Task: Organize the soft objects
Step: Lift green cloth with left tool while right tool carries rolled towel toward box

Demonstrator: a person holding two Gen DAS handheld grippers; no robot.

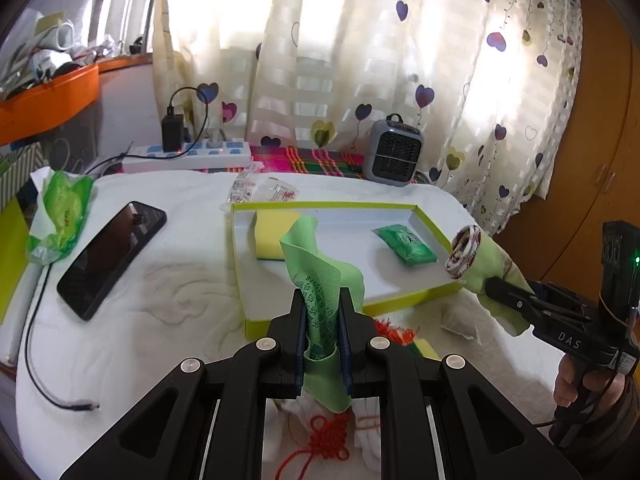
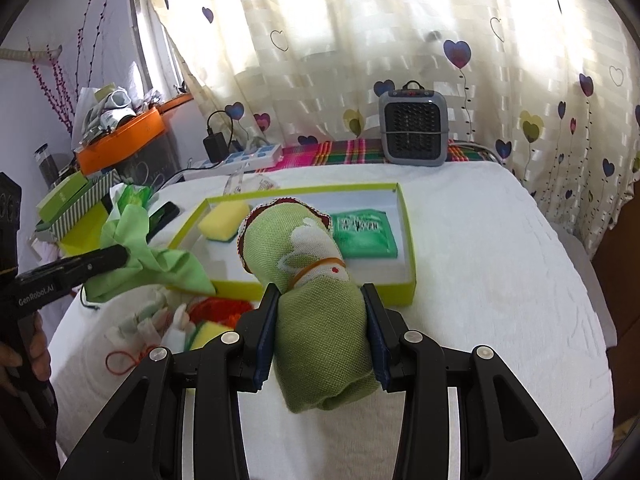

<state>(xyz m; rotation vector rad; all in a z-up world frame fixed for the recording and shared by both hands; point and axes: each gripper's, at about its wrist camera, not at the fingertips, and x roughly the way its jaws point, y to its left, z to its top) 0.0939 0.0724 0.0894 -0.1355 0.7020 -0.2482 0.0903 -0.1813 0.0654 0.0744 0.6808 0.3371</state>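
Observation:
My left gripper (image 1: 323, 300) is shut on a thin green cloth (image 1: 316, 264) with printed text, held up just in front of the lime-edged box (image 1: 400, 206). In the right wrist view that cloth (image 2: 160, 256) hangs from the left gripper (image 2: 120, 256) at the left. My right gripper (image 2: 320, 300) is shut on a rolled green towel (image 2: 316, 300) bound with a rubber band, lifted over the box's near edge (image 2: 320, 290). The same roll (image 1: 480, 260) shows at the right of the left wrist view. Inside the box lie a yellow sponge (image 2: 222, 222) and a green packet (image 2: 366, 234).
On the white bedspread (image 2: 500, 280) near the box lie a red knotted cord (image 1: 328, 436), white fabric pieces (image 2: 148, 328) and another yellow sponge (image 2: 210, 334). A phone (image 1: 112, 256), tissue pack (image 1: 60, 212), power strip (image 1: 188, 156) and small heater (image 1: 394, 154) sit farther off.

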